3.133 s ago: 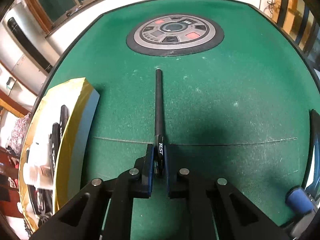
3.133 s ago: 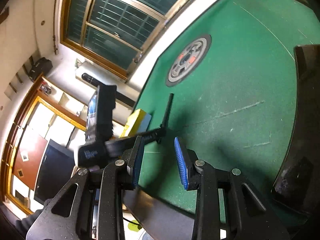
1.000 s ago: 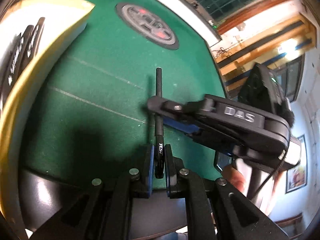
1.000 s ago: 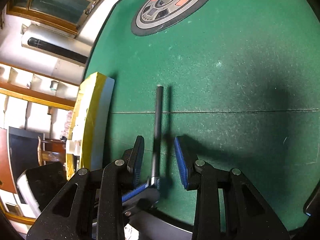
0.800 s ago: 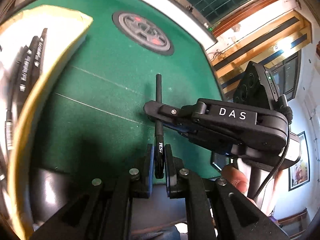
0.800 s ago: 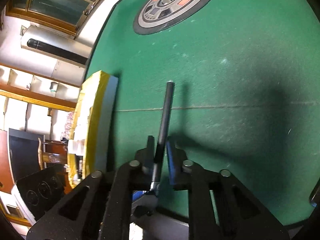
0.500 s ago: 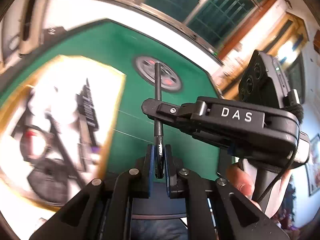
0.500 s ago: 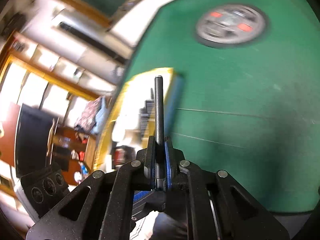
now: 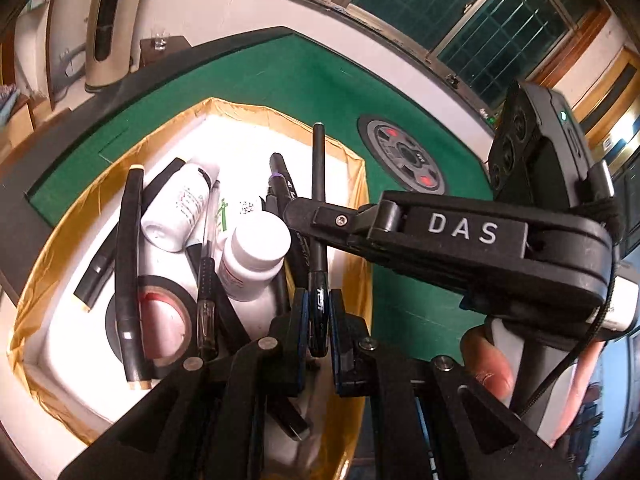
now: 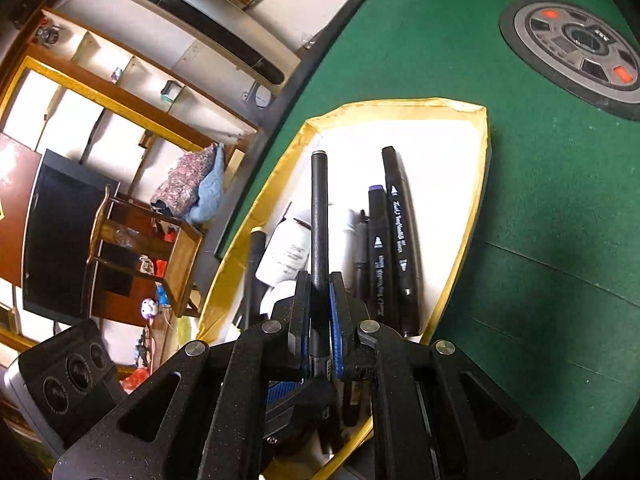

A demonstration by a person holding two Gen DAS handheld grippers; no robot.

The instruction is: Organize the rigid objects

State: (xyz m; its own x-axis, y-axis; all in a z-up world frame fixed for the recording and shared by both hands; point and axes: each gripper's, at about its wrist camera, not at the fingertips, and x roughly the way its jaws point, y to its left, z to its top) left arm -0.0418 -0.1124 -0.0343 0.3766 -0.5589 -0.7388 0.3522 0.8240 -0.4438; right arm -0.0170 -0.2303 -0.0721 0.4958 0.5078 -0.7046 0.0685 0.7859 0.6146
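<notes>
Covering table [image 9: 256,80]: green felt; windows [image 9: 460,8] behind.

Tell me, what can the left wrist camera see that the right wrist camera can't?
Only the left wrist view shows the roll of black tape, the clear pen and a hand under the right gripper. Only the right wrist view shows the dark screen and wooden shelves. Both show the black pen held by both grippers over the gold-edged box, the white bottles and the green table.
</notes>
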